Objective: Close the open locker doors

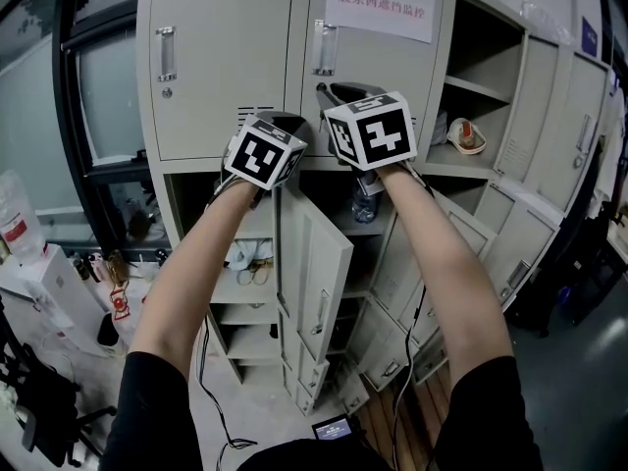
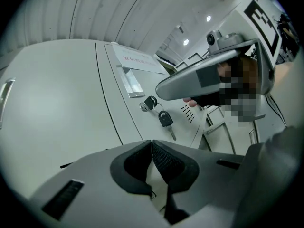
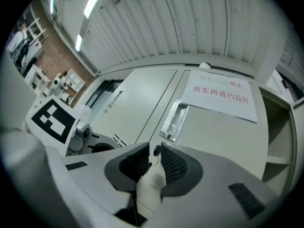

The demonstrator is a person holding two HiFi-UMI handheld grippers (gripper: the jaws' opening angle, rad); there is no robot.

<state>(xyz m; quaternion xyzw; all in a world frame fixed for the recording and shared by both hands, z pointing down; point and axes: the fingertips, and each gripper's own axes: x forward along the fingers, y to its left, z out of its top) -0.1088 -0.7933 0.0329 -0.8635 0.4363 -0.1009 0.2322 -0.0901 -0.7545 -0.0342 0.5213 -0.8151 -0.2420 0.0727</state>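
Grey steel locker door (image 1: 329, 258): likely light, stiff; push free edge; left tool (image 2: 152, 144) pinched together; right tool (image 3: 155, 150) narrowly parted.

Probably a workplace locker room; grey steel lockers (image 1: 226, 67).

Matt painted metal locker doors (image 1: 221, 67), paper notice (image 1: 380, 1)

Paper notice (image 3: 219, 95) on locker door (image 3: 223, 141), red "放东西遮挡监控", "禁止" above
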